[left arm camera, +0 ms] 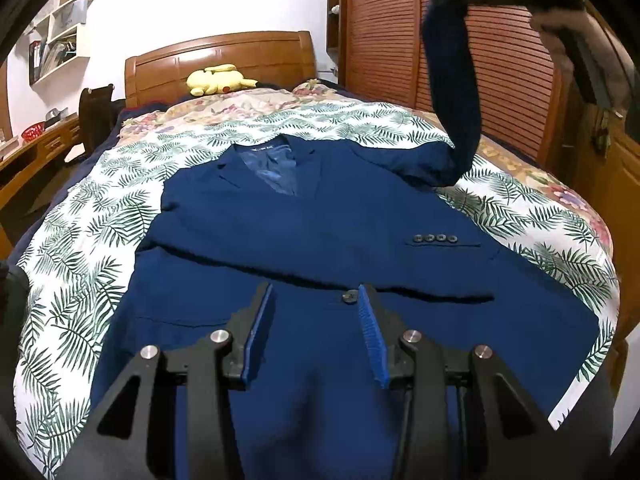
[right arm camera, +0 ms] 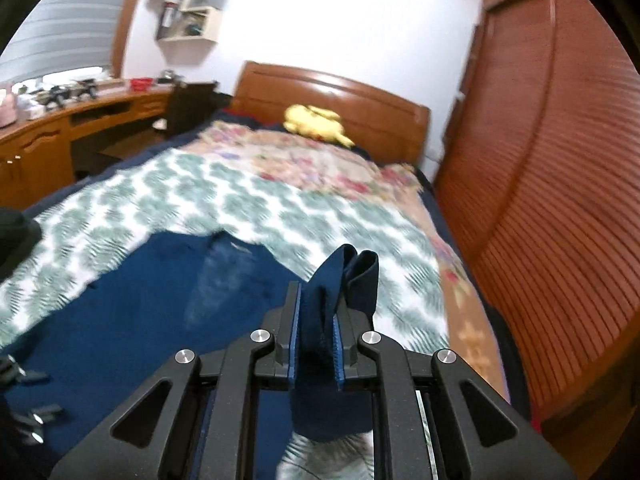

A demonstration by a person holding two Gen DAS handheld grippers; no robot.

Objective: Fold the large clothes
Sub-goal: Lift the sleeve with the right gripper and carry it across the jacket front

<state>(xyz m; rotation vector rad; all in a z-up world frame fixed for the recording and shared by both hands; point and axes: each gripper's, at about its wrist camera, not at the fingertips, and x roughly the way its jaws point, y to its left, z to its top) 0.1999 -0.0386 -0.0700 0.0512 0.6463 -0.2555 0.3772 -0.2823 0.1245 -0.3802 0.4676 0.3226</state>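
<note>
Right tool (right arm camera: 316, 320) grips the jacket's sleeve (right arm camera: 340, 276), lifted; next we lay it across the jacket (left arm camera: 320, 216) ahead of the left tool (left arm camera: 316, 328), half-open and empty.

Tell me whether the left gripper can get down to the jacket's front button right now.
Probably yes. The left gripper hangs open above the navy jacket, the button between its fingertips, nothing over it. The right gripper holds the sleeve up, well aside.

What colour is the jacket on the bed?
Navy blue jacket, clearest in the left wrist view.
</note>
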